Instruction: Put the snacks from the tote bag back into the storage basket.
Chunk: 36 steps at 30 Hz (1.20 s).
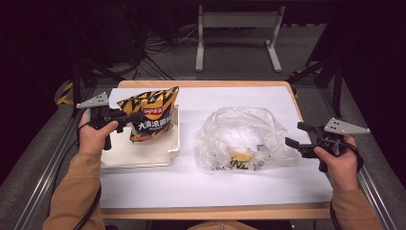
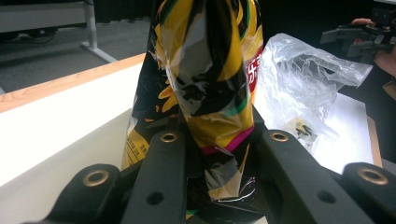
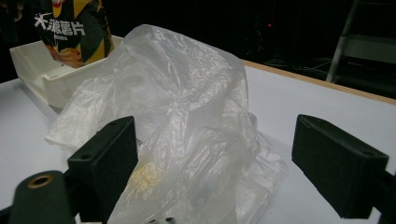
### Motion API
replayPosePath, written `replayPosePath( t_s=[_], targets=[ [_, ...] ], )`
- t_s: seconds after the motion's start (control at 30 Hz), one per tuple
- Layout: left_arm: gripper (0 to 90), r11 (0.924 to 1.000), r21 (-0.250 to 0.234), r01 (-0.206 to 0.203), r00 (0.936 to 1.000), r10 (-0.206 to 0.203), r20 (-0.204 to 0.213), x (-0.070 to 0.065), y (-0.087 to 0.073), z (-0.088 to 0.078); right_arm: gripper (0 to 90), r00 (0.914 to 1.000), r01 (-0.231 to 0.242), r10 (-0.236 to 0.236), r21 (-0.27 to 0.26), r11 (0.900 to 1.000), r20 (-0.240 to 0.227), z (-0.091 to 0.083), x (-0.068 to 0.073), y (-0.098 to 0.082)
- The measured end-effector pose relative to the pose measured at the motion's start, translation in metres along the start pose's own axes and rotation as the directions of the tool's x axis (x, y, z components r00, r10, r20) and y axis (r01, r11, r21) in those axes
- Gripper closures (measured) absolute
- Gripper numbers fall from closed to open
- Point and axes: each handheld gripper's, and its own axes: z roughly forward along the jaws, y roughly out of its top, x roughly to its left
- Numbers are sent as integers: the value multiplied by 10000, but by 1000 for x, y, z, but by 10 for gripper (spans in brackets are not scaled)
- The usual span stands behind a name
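The white-covered surface carried everything, and the biggest thing on it was the crumpled clear plastic bag, lying just in front of the right gripper. That gripper's fingers stood wide apart and held nothing; the bag's near edge bulged between them without either pad pressing on it. Something yellow lay inside the bag, too blurred through the film to name.

Next in size came the white tray, below and beyond the left gripper. The chip bag — yellow and black, with a red label — stood upright in that tray, pinched at its side between the left gripper's fingers, which had closed narrowly on the crinkled foil.

Judging by this, the chip bag was being set into the tray or lifted from it (which of the two cannot be told), and the grip had not been let go. The plastic bag looked untouched, so whatever was meant for it remained to be done.

The left gripper view showed the foil squeezed between the fingers, which the high view left vague; the right gripper view showed the tray's wall behind the plastic bag — and the open gap between its own fingers.
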Motion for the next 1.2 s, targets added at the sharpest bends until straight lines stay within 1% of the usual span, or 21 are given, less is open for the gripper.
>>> replayPosePath(
  t_s=[0.17, 0.23, 0.3, 0.37, 0.4, 0.5, 0.53, 0.57, 0.63, 0.7, 0.77, 0.8, 0.87, 0.9, 0.93, 0.97, 1.0, 1.03, 1.07, 1.13, 1.2],
  targets=[
    [770, 10000, -47, 79, 9999, -78, 151, 4, -3, 3, 149, 10000, -17, 17, 28, 10000, -17, 1, 0, 0],
    [767, 9998, -95, 173, 9996, -171, 245, 5, -4, 4, 149, 10000, 2, -1, 39, 10000, -77, 1, 0, -1],
    [767, 9998, 18, 215, 9991, -216, 351, 7, -5, 6, 149, 9999, 29, -29, 42, 10000, -120, 1, 0, -1],
    [766, 9995, 116, 280, 9991, -284, 305, 8, -6, 7, 149, 9999, 40, -39, 48, 10000, -115, 1, 1, -1],
    [766, 9996, 172, 241, 9993, -246, 295, 10, -7, 9, 149, 9999, 41, -41, 59, 10000, -110, 1, 1, -1],
    [760, 9987, 33, 501, 9979, -502, 401, 13, -11, 10, 149, 10000, -4, 5, 91, 10000, -78, 0, 1, -2],
    [756, 9983, -1, 583, 9976, -583, 377, 15, -12, 9, 149, 10000, -8, 9, 113, 9999, -71, 0, 1, -2],
    [748, 9983, -1, 583, 9976, -583, 377, 15, -12, 9, 149, 10000, -8, 9, 113, 9999, -71, 0, 1, -2],
    [739, 9971, -107, 752, 9968, -749, 281, 18, -13, 8, 149, 10000, 22, -21, 75, 10000, -48, -1, 1, -2],
    [730, 9973, -78, 736, 9971, -734, 179, 20, -14, 7, 148, 10000, 32, -32, 79, 10000, -56, -1, 1, -2],
    [699, 9973, -99, 721, 9974, -721, 16, 21, -13, 7, 148, 10000, 45, -44, 98, 9999, -74, 0, 2, -2],
    [687, 9976, -56, 685, 9975, -686, -190, 22, -13, 7, 149, 9999, 62, -61, 112, 9999, -82, 0, 2, -2],
    [629, 9983, -15, 582, 9966, -582, -575, 24, -13, 6, 149, 9999, 85, -84, 122, 9999, -118, 0, 3, -2],
    [601, 9984, -78, 554, 9957, -558, -737, 25, -13, 6, 149, 9999, 97, -96, 143, 9999, -122, 0, 3, -2],
    [578, 9984, -73, 566, 9932, -571, -1019, 27, -13, 6, 149, 9998, 99, -97, 117, 9999, -162, 0, 3, -2],
    [548, 9984, -73, 566, 9932, -571, -1019, 27, -13, 6, 149, 9998, 99, -97, 117, 9999, -162, 0, 3, -2],
    [548, 9991, -73, 417, 9908, -423, -1282, 28, -13, 7, 149, 9998, 122, -120, 111, 9999, -163, -1, 3, -1],
    [510, 9995, -11, 331, 9877, -328, -1526, 28, -12, 7, 149, 9998, 125, -124, 93, 9999, -166, -1, 3, -2],
    [485, 9995, -36, 313, 9843, -314, -1739, 29, -12, 8, 148, 9998, 120, -118, 92, 9999, -167, -1, 3, -2],
    [426, 9996, -64, 259, 9788, -267, -2032, 29, -10, 8, 149, 9998, 112, -111, 92, 9999, -185, -1, 2, -2],
    [362, 9998, -14, 203, 9676, -200, -2518, 31, -9, 9, 148, 9997, 128, -126, 101, 9999, -205, -1, 3, -2]
  ],
)
